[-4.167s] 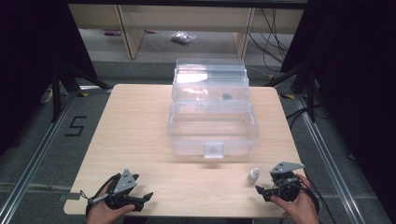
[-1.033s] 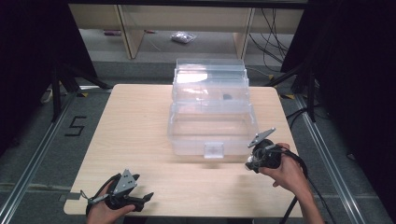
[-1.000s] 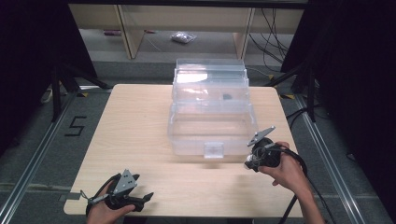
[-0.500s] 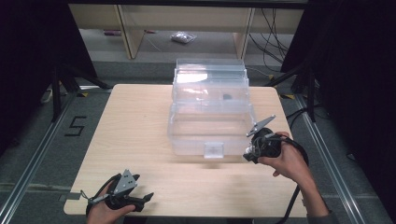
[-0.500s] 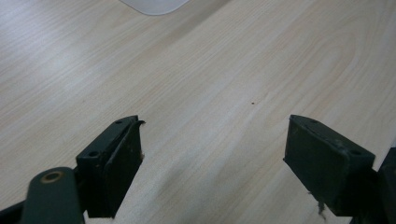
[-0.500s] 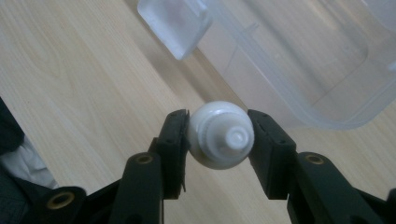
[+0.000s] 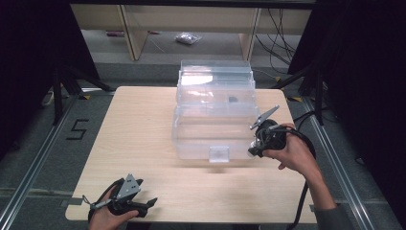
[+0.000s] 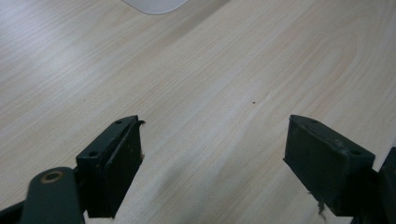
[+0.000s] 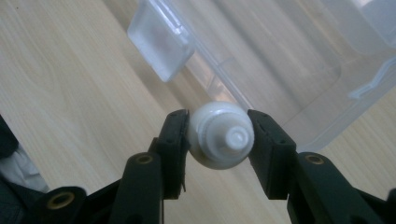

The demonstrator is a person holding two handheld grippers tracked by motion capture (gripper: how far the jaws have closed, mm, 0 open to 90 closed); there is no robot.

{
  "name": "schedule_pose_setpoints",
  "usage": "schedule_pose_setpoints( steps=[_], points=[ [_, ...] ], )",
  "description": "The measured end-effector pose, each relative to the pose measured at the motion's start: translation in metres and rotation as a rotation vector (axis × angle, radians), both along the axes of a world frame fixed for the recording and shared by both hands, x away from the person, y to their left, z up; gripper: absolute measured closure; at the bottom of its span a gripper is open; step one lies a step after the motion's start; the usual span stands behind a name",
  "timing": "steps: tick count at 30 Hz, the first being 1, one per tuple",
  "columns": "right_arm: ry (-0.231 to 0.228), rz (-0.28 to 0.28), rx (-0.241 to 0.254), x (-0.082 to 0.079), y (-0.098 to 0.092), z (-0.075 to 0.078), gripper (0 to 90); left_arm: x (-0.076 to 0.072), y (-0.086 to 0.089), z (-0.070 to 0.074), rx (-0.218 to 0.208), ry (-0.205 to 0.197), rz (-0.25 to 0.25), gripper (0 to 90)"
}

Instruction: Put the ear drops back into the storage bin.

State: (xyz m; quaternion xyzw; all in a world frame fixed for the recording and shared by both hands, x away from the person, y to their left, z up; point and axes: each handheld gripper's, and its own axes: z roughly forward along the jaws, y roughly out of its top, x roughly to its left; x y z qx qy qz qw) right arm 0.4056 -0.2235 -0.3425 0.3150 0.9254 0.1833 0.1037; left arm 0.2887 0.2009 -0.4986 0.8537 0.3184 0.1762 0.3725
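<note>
A clear plastic storage box [image 7: 213, 127] stands open in the middle of the table, its lid [image 7: 215, 79] leaning back. My right gripper [image 7: 253, 149] hovers at the box's front right corner, shut on a small white bottle [image 9: 221, 135] whose cap points at the camera. In the right gripper view the box's front latch [image 9: 161, 44] and clear wall [image 9: 280, 60] lie just beyond the bottle. My left gripper [image 7: 143, 206] rests open near the table's front left edge, jaws wide apart over bare wood [image 8: 210, 93].
A small dark item [image 7: 233, 99] lies in the box's rear compartment. The wooden table [image 7: 134, 129] has free room to the left of the box. A wooden shelf [image 7: 191, 19] and a plastic bag [image 7: 186, 39] are behind the table.
My right gripper has picked the white bottle up from the table's front right and carried it up and forward to the box's front right corner. The left gripper has stayed put.
</note>
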Motion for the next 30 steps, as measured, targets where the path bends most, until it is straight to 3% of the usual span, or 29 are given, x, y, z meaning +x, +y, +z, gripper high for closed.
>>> schedule_pose_setpoints(
  steps=[13, 21, 30],
  points=[
    [-0.003, -0.031, -0.008, 0.028, 0.002, 0.012, 60.2, 0.000, 0.000, 0.000, -0.002, 0.004, 0.004, 18.5],
    [0.031, -0.060, -0.012, 0.049, 0.003, 0.007, 60.2, 0.000, 0.000, 0.000, -0.001, 0.004, 0.002, 18.5],
    [0.059, -0.094, -0.025, 0.073, 0.003, -0.008, 60.2, 0.000, 0.000, -0.001, -0.001, 0.005, 0.001, 18.5]
  ],
)
